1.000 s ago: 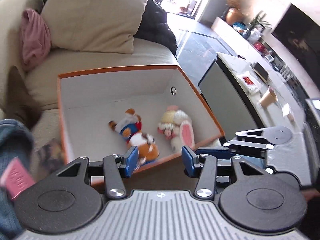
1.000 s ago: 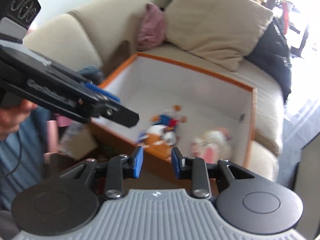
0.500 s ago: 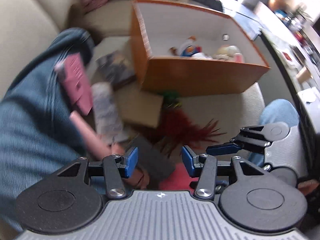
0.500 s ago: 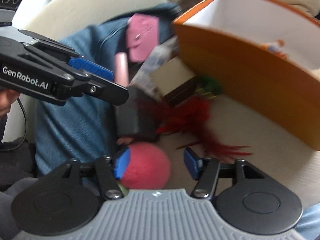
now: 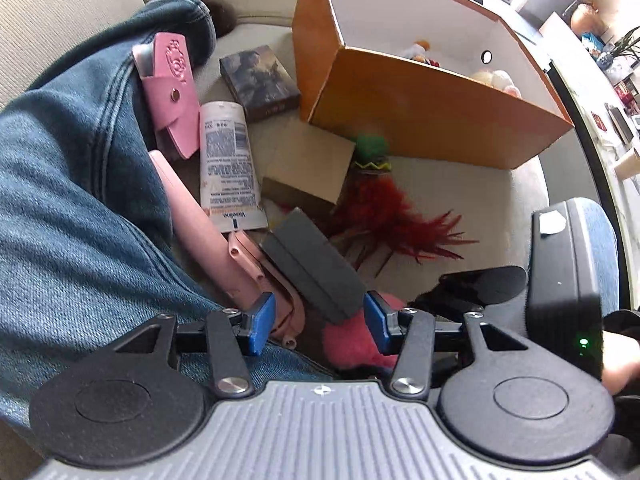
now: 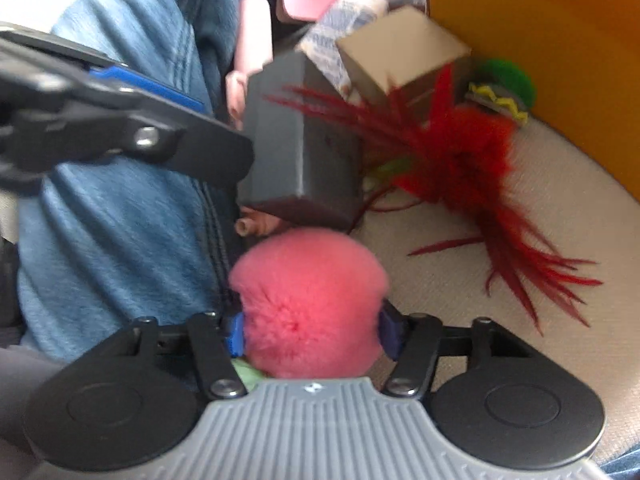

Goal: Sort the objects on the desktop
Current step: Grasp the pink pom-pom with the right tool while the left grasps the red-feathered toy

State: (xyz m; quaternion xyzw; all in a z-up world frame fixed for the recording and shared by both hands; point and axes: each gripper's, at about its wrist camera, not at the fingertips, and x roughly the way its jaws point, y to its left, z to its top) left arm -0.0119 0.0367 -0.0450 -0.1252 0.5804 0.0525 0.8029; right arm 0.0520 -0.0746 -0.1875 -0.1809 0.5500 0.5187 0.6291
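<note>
An orange box (image 5: 420, 112) with white inner walls stands on the sofa and holds small plush toys (image 5: 496, 78). A pile lies in front of it. My right gripper (image 6: 311, 334) has a pink fluffy ball (image 6: 308, 300) between its blue pads. Its jaws are closing, and the pads touch the fur on both sides. My left gripper (image 5: 316, 322) hangs open just above the near end of a grey box (image 5: 316, 268), gripping nothing. The ball (image 5: 356, 344) also shows under the left gripper. A red feather toy (image 5: 384, 216) with a green head lies against the orange box.
A person's denim leg (image 5: 80, 160) borders the pile on the left. Beside it lie a pink case (image 5: 172, 92), a white lotion tube (image 5: 228, 160), a dark card box (image 5: 260, 80), a tan cardboard box (image 5: 308, 160) and a pink strap (image 5: 256, 264). Beige sofa cushion (image 6: 460, 280) shows right of the ball.
Both grippers swung down from over the orange box to the pile on the sofa. The right jaws opened wide, then came in around the pink ball. The left jaws kept their width.
</note>
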